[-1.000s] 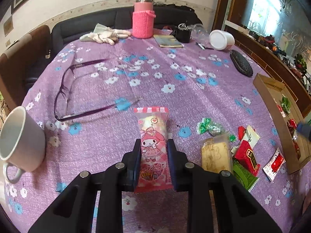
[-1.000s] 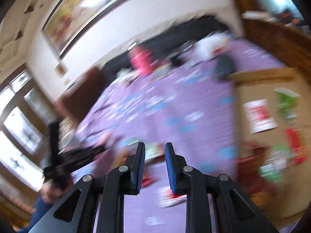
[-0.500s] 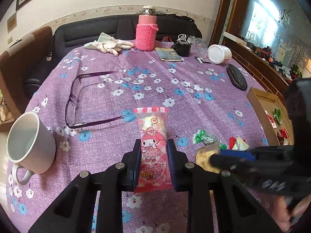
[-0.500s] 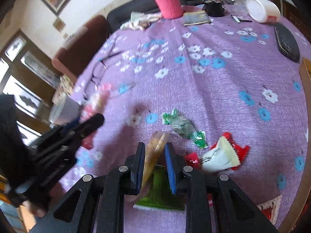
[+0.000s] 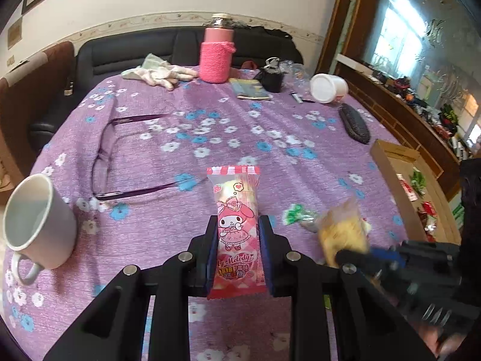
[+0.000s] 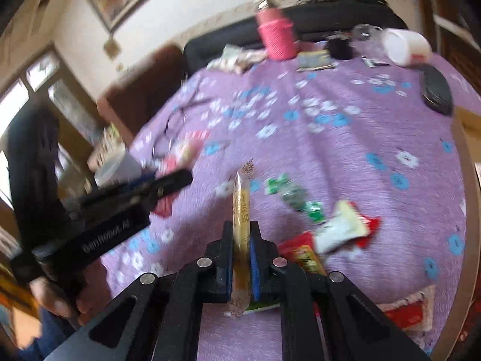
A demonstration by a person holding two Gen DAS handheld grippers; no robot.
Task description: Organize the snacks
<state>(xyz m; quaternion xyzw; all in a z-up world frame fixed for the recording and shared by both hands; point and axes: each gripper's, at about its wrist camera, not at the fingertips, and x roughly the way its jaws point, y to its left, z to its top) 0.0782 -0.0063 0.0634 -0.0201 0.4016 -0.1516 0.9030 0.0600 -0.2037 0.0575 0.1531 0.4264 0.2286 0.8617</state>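
My left gripper (image 5: 237, 225) is shut on a pink My Melody snack packet (image 5: 236, 228) and holds it above the purple flowered tablecloth (image 5: 210, 126). My right gripper (image 6: 241, 230) is shut on a clear packet with a yellow cake (image 6: 241, 210), held edge-on above the table; it also shows blurred in the left wrist view (image 5: 342, 231). Loose snacks lie on the cloth: a green candy (image 6: 288, 194), a white and red packet (image 6: 342, 231), a red packet (image 6: 300, 252). A cardboard box (image 5: 390, 162) holding several snacks stands at the right.
A white mug (image 5: 36, 222) stands at the left, purple glasses (image 5: 120, 156) beside it. At the back are a pink bottle (image 5: 218, 54), gloves (image 5: 159, 72), a booklet (image 5: 251, 91), a white tub (image 5: 327, 87) and a black remote (image 5: 354, 126).
My right gripper closed on the yellow cake packet and lifted it off the cloth. My left gripper kept the pink packet and rose slightly.
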